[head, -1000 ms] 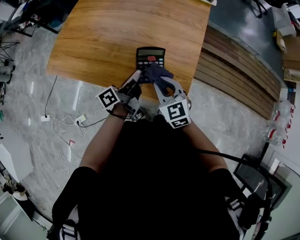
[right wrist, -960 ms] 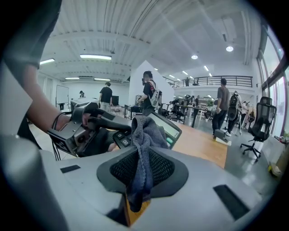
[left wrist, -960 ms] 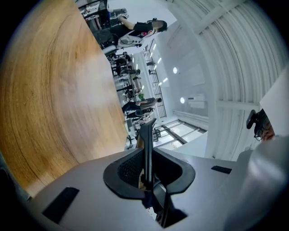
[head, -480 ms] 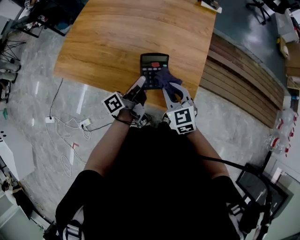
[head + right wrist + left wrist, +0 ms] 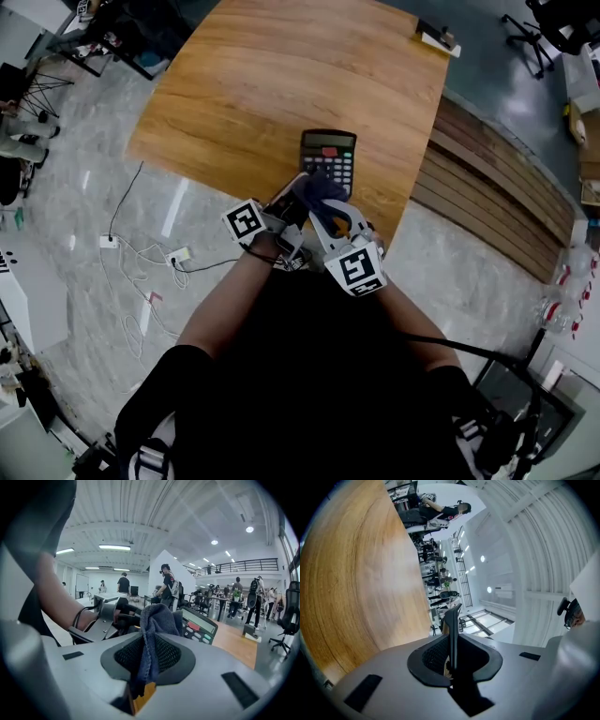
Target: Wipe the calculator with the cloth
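A black calculator [image 5: 330,155] lies near the front edge of the wooden table [image 5: 244,103]. My left gripper [image 5: 296,190] is shut on its near left edge. In the left gripper view the calculator [image 5: 452,630] shows edge-on as a thin dark slab between the jaws of the left gripper [image 5: 451,641]. My right gripper [image 5: 323,204] is shut on a blue-grey cloth [image 5: 319,187], which rests at the calculator's near end. In the right gripper view the cloth [image 5: 157,618] bunches up out of the right gripper [image 5: 150,653], with the calculator's keys [image 5: 199,627] just behind it and the left gripper [image 5: 105,616] to its left.
The table's front edge [image 5: 375,234] runs just under both grippers, with grey floor and cables [image 5: 141,262] below left. A small flat object [image 5: 436,37] sits at the table's far right corner. Wooden steps [image 5: 487,187] lie to the right.
The right gripper and the cloth have slid back from the keys to the calculator's near end. The left gripper keeps its hold. The head view has shifted.
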Demonstrator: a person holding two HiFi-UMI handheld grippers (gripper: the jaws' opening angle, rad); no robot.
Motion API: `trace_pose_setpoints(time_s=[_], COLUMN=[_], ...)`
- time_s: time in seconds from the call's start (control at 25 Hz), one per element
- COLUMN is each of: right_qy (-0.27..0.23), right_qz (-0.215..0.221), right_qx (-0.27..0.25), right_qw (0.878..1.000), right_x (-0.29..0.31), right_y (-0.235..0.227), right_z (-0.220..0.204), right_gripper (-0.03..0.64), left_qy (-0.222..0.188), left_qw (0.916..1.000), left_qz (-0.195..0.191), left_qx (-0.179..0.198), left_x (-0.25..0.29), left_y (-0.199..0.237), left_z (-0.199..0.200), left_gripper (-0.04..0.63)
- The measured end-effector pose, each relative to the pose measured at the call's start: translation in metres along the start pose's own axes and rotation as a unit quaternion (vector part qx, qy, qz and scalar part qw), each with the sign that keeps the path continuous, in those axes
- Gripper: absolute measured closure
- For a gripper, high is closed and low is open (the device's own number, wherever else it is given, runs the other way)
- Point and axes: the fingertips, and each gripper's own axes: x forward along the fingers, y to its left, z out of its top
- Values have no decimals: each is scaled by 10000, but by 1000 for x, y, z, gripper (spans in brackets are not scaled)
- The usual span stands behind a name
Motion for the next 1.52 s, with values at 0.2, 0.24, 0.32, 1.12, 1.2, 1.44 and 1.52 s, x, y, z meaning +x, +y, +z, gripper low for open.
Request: trace_pose_setpoints(time_s=[0.2, 0.24, 0.32, 1.12, 1.2, 1.44, 1.52], right_qy=[146, 205, 267, -1107, -1112, -1235, -1308], right_qz=[205, 191, 136, -1321, -1412, -1533, -1461], right_qx=[-114, -90, 126, 562, 486, 536, 501], right_qw=[9996, 9996, 9995, 9834, 9825, 9790, 9793], right_x=[1, 0, -2, -31, -32, -24, -23], right_y=[7, 7, 4, -133, -145, -169, -161], right_z=[-18, -23, -35, -31, -30, -24, -22], right_gripper=[548, 549, 548, 549, 548, 549, 549], left_qy=[-156, -187, -229, 337, 392, 696, 535], left_qw=[9998, 9996, 9991, 9803, 9795, 9798, 9801], left_qz=[-124, -192, -331, -869, -888, -836, -803], left_qx=[-26, -55, -131, -1740, -1765, -1676, -1736], left_x=[0, 0, 0, 7, 5, 7, 5], left_y=[-6, -9, -17, -48, -52, -51, -48], left_z=[19, 22, 25, -27, -33, -49, -42], left_gripper=[523, 523, 524, 526, 526, 526, 526])
